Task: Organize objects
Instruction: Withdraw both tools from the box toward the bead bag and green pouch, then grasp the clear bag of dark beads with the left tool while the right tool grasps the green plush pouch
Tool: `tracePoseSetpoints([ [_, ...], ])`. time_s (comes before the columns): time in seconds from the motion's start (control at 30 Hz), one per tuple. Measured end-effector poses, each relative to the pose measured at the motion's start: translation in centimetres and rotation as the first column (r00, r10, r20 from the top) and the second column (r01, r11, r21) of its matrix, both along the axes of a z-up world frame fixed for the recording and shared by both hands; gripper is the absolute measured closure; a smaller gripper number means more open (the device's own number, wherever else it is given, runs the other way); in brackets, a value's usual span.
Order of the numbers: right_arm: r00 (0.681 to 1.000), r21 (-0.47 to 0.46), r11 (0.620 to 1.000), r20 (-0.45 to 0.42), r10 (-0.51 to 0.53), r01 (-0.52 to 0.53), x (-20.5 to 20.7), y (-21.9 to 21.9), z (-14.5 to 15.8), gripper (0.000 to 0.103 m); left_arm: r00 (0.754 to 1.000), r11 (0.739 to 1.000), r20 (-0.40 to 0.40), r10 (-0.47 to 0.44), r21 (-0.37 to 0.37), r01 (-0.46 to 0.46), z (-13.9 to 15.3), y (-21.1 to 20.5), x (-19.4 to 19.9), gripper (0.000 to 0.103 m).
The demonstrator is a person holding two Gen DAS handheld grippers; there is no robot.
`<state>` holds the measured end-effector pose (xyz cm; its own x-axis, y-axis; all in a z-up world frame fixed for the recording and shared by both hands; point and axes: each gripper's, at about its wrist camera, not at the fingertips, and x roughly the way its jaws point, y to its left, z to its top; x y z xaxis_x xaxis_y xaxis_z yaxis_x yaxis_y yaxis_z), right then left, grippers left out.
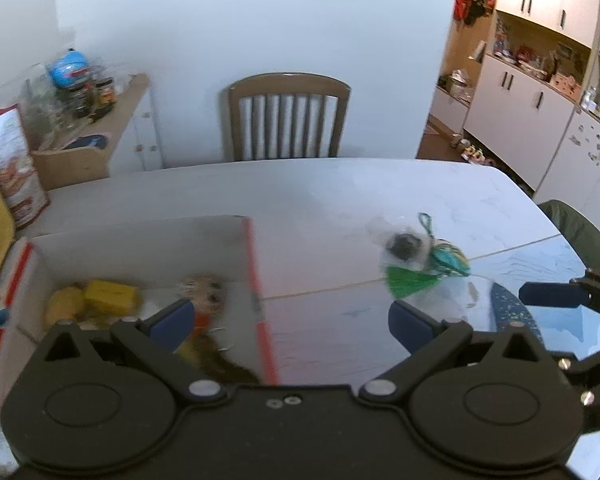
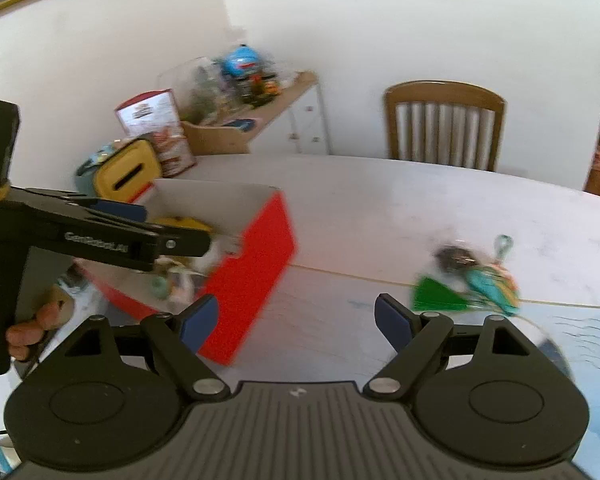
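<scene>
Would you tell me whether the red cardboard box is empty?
Not empty: the red cardboard box holds a yellow block and a stuffed toy.

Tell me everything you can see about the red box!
The box is open-topped, looks like cardboard, red outside and white inside, with a red rim. It sits upright on the pale table, left of the green tassel. Inside lie toys: something yellow and a blurry brown figure. The left hand-held gripper hangs open over its right edge. A yellow case stands just behind it; whether they touch is unclear.
</scene>
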<state>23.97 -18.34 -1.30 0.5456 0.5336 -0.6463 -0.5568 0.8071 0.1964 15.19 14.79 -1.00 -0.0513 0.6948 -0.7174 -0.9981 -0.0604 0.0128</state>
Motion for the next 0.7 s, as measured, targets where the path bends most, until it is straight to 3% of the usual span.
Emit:
tracePoseSetpoints([
  [0.4,0.995,-0.025,0.995,0.014,-0.101,0.101,4.6,-8.2,-2.6,0.014,1.0,0.999,0.03,-0.008,-0.043,0.009,-2.3,6.5,6.8,0.0],
  [0.7,0.988,-0.041,0.988,-0.026,-0.151,0.15,9.2,-10.7,-5.8,0.014,1.0,0.998,-0.004,-0.022,-0.059,0.021,-5.0,12.7,9.2,0.0],
])
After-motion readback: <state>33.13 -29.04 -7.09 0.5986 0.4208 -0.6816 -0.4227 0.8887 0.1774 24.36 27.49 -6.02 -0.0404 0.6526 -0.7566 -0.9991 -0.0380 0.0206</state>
